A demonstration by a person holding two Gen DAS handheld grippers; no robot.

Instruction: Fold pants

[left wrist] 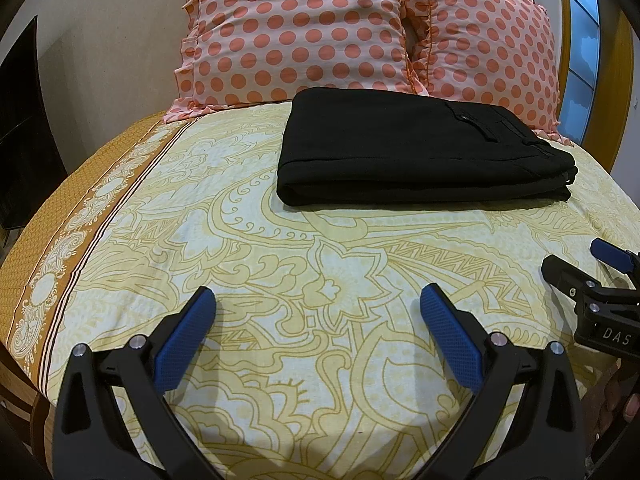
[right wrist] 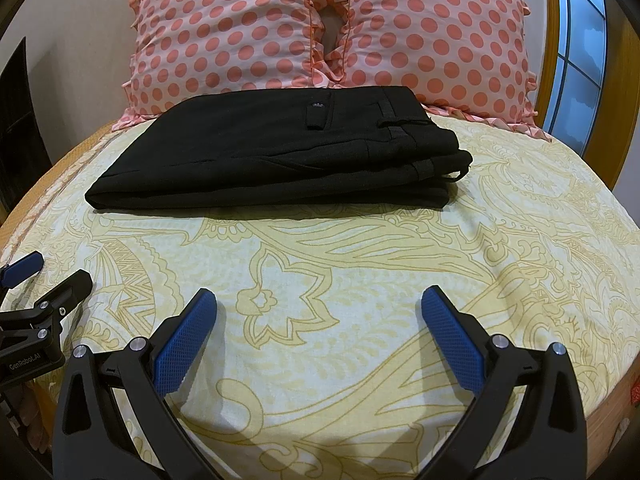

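Black pants lie folded into a flat rectangle on the bed, just in front of the pillows, waistband and belt loops toward the right. My left gripper hovers open over the sheet, well short of the pants, nothing between its blue pads. My right gripper is likewise open and empty, near the bed's front edge. Each gripper shows at the edge of the other's view: the right gripper in the left wrist view, the left gripper in the right wrist view.
A yellow paisley bedsheet covers the bed, with an orange border on the left. Two pink polka-dot pillows stand behind the pants. A wooden headboard and blue window are at right.
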